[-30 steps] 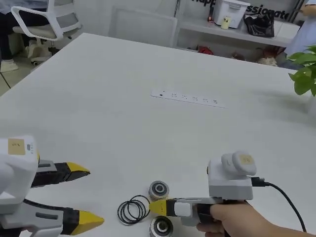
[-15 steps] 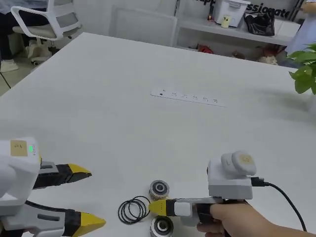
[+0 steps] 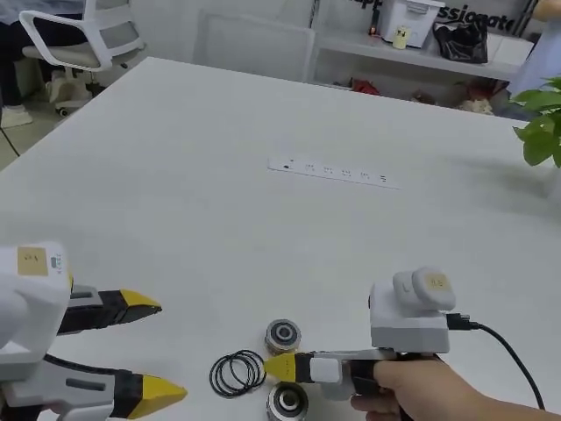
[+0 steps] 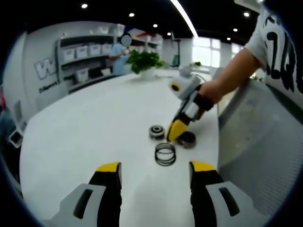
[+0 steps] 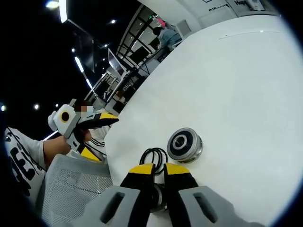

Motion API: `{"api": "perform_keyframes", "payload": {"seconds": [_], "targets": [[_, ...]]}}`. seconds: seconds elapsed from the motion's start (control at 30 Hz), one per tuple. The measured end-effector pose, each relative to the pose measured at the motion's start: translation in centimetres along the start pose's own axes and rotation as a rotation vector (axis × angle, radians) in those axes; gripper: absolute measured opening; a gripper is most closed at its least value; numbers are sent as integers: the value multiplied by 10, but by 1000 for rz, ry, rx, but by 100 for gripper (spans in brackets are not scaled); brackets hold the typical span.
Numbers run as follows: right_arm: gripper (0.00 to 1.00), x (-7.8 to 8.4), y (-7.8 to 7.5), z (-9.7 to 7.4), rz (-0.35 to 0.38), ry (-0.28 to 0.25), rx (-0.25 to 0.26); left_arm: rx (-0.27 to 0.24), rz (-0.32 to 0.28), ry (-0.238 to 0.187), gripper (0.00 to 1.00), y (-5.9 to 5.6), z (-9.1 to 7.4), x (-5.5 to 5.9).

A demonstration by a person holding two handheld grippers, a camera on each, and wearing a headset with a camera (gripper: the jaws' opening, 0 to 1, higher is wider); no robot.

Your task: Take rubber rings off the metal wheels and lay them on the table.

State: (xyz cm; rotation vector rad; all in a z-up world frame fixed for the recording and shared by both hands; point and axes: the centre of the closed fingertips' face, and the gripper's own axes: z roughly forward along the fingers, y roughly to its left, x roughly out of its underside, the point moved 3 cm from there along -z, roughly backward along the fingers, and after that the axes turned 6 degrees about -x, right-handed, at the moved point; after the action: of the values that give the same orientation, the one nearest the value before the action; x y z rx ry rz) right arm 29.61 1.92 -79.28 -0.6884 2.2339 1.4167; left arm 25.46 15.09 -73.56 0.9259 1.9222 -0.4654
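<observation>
Holding the left gripper (image 3: 156, 347) spread wide above the white counter (image 3: 263, 228). Poising the right gripper (image 3: 279, 367), jaws nearly closed, between two round metal wheels (image 3: 282, 335), beside thin black rubber rings (image 3: 237, 373) lying there.

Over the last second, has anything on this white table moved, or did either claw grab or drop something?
Nothing visibly changed. The right claw stays shut, its yellow tips between the far round metal wheel and the near round metal wheel. The left claw stays open and empty. The loose black rubber rings lie in the same spot on the white table.
</observation>
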Motion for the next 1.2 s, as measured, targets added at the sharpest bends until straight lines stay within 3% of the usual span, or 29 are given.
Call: {"api": "perform_keyframes", "payload": {"seconds": [1.2], "targets": [[9,-7,11,-4,-36,-8,-23,3,6,1,59,-3,0,-3]]}}
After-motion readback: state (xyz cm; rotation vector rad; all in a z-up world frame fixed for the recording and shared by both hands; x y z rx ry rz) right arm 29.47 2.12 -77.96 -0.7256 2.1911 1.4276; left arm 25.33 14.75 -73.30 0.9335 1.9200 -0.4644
